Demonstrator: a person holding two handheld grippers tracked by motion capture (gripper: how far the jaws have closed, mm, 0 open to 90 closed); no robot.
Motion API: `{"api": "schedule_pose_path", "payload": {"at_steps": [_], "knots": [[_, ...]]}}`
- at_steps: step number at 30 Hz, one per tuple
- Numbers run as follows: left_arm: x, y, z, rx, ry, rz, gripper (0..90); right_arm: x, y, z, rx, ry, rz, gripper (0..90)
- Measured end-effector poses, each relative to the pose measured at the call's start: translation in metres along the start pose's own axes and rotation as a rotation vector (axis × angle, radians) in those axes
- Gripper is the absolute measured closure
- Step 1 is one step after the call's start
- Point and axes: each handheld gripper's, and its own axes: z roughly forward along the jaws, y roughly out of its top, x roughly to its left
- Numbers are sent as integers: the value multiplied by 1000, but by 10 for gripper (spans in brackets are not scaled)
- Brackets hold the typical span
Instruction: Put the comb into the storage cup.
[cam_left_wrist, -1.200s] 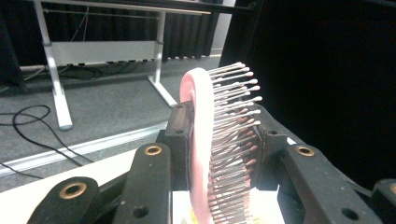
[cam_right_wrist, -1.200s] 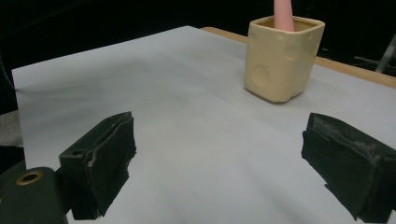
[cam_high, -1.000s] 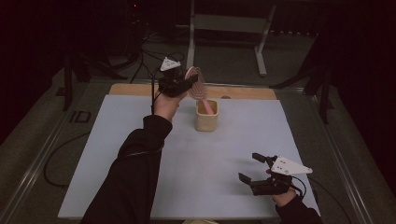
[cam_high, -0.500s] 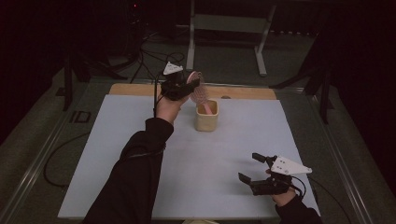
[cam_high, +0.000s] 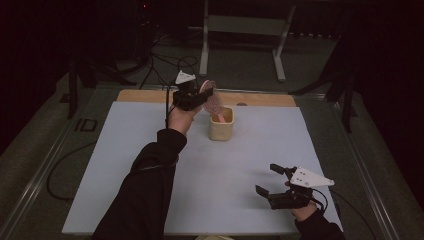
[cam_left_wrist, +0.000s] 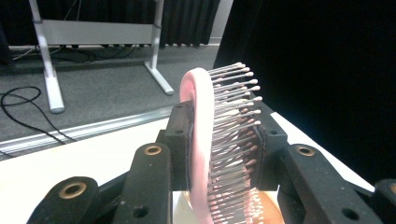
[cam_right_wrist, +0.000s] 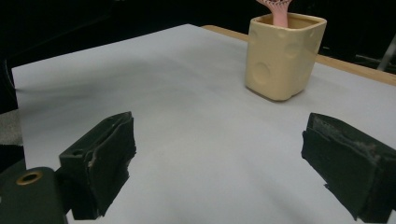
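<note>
The left gripper (cam_high: 199, 96) is clamped on the head of a pink hairbrush (cam_high: 210, 97), one black jaw flat against the brush's smooth back and the other pressed into its bristles. In the left gripper view the hairbrush (cam_left_wrist: 205, 140) stands edge-on between the jaws, its white-tipped bristles pointing to the right of that view. The brush is held above a cream ceramic cup (cam_high: 221, 124), and its handle reaches down into the cup's mouth; whether the handle touches the cup's bottom cannot be told. The cup stands upright on the white table mat (cam_high: 125, 165), towards the far edge, just before the bare wooden strip (cam_high: 260, 99) of the tabletop.

The right gripper (cam_high: 272, 181) rests low over the near right part of the mat, well apart from the cup, with its jaws spread wide and nothing between them. In the right gripper view the cup (cam_right_wrist: 284, 56) stands beyond the parted jaws, with the pink handle (cam_right_wrist: 279, 15) rising out of it.
</note>
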Motion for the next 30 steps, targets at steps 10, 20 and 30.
{"api": "schedule_pose_path", "payload": {"at_steps": [10,20,30], "knots": [[3,-6,1,-6,-7,-14,666,0,0,0,6,2,-3,93],[6,-14,5,0,-7,-21,664,0,0,0,7,0,-2,93],[11,-18,4,7,-25,-37,656,0,0,0,7,2,-4,93]]}}
